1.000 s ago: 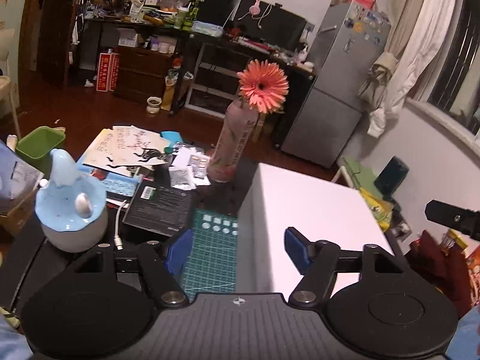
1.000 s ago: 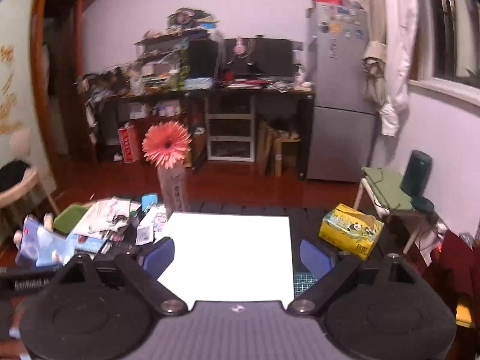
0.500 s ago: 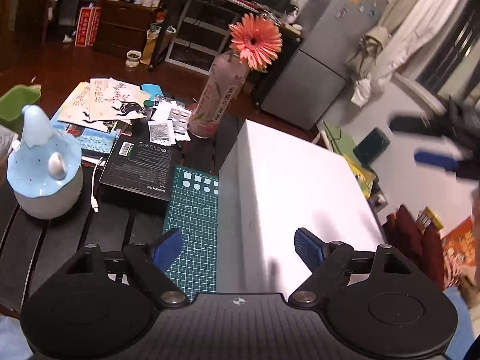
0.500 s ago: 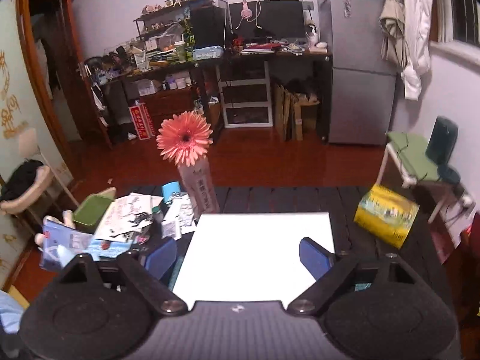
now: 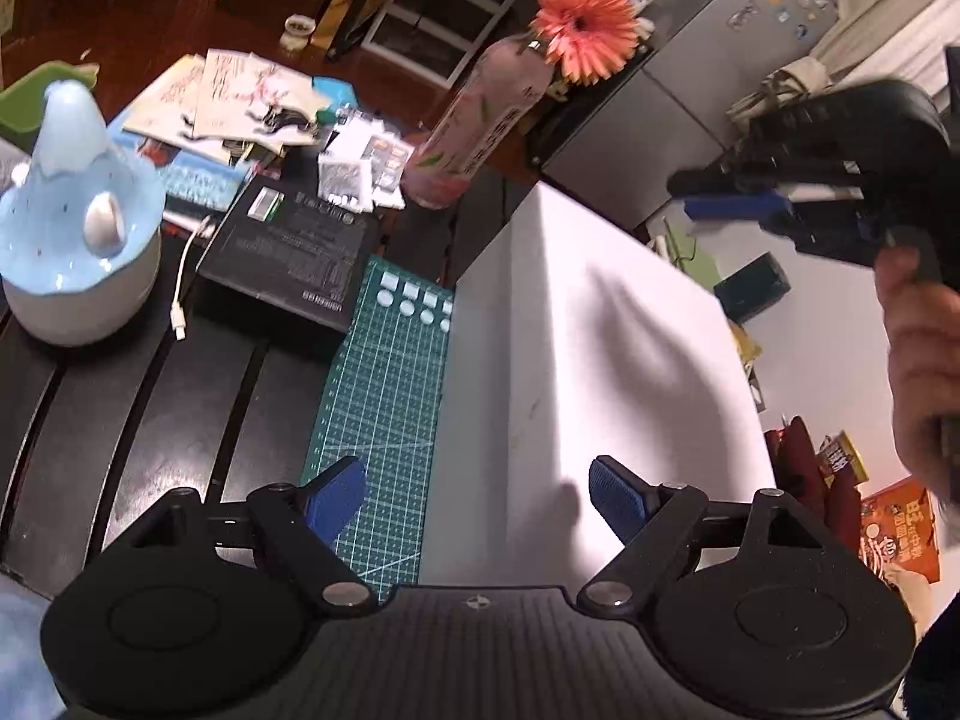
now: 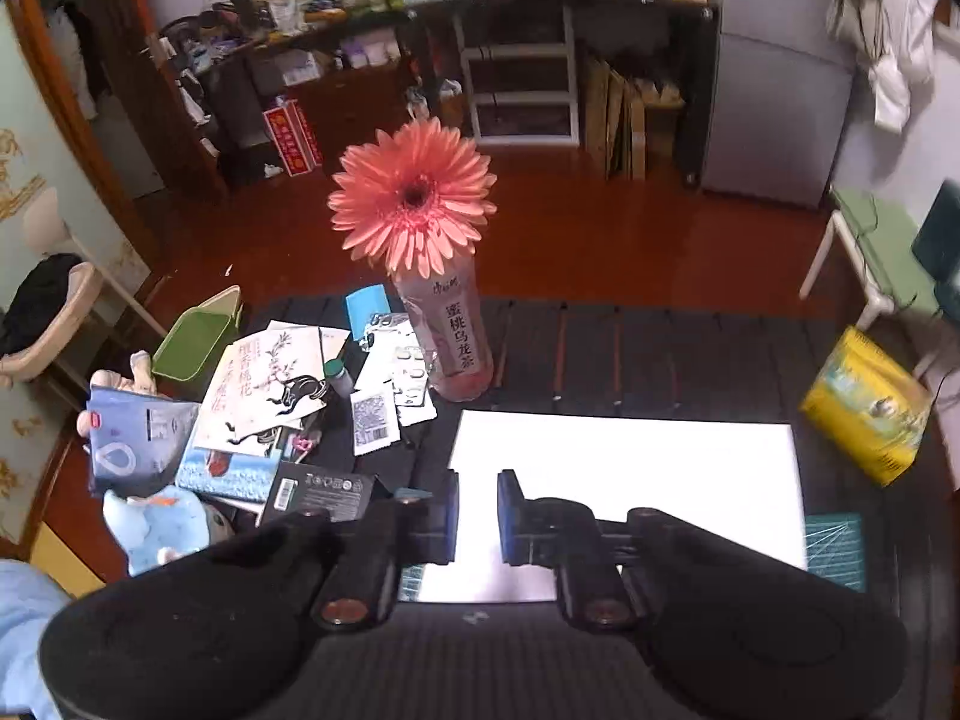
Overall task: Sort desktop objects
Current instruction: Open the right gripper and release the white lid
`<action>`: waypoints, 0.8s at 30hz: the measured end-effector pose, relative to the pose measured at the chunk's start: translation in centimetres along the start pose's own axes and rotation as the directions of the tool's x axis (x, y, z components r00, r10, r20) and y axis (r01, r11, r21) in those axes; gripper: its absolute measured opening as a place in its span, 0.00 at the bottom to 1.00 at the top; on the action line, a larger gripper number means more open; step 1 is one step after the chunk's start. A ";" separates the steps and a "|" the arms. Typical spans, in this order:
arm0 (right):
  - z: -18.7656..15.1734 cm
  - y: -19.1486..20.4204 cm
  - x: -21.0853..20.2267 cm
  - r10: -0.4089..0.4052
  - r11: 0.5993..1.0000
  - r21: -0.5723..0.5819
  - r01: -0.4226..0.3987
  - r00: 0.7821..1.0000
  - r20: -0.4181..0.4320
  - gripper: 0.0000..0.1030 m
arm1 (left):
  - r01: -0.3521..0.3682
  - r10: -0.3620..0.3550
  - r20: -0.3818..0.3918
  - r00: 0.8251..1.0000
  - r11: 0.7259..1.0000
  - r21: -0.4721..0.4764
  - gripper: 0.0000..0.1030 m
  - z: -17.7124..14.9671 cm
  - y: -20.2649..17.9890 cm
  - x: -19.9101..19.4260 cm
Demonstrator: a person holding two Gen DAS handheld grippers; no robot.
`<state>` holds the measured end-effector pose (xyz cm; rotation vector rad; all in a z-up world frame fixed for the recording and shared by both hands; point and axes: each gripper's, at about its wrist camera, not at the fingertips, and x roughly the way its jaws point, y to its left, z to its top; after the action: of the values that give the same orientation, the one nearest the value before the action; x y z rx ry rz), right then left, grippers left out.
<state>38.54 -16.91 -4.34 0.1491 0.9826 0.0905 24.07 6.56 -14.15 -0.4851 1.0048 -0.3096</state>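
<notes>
R gripper (image 6: 478, 510) has swung left across the white box (image 6: 624, 480) since a sec ago, and its jaws are closing, nearly shut now w/ a narrow gap, nothing between them. L gripper (image 5: 477, 498) has tipped down toward the bench (image 5: 150, 396); jaws spread wide, empty, left pad over the green cutting mat (image 5: 390, 384), right pad over the box top.

Near to far, L view: blue pads up front, mat lying flat under the box's left edge. Left of that, a blue-and-white mountain-shaped ceramic piece (image 5: 75, 204), a white cable (image 5: 183, 282) beside it. Black flat box (image 5: 288, 252) just past the mat. Behind it, blister packs and small paper slips (image 5: 360, 162), then a heap of printed leaflets (image 5: 240, 102). Pink tea bottle (image 5: 480, 126) standing upright by the box's far corner, coral gerbera (image 5: 585, 30) stuck in its neck. R gripper hanging in the air far right, a hand (image 5: 924, 372) on its grip.

R view: green bin (image 6: 198, 342) at the bench's far left edge, yellow tissue pack (image 6: 864, 408) right of the box. Beyond the bench: red-brown floor, cluttered desk, grey fridge (image 6: 774, 90).
</notes>
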 end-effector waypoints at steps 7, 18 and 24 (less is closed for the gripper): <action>2.2 0.3 4.0 -0.042 0.997 0.057 0.046 0.997 -0.070 0.11 | 0.000 -0.002 -0.043 0.999 1.000 -0.027 0.80 0.1 0.4 1.2; 2.3 -0.1 8.5 -0.114 0.991 0.050 0.122 0.983 -0.145 0.11 | 0.017 -0.019 -0.041 0.999 0.999 -0.035 0.80 0.3 0.8 1.4; 2.2 -0.8 9.5 -0.122 0.989 0.059 0.134 0.977 -0.174 0.11 | 0.016 -0.018 -0.052 0.998 0.999 -0.030 0.80 0.3 0.8 1.7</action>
<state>45.60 -16.50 -11.04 0.1440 1.1641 -0.0510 25.17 6.51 -15.63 -0.5152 1.0583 -0.3244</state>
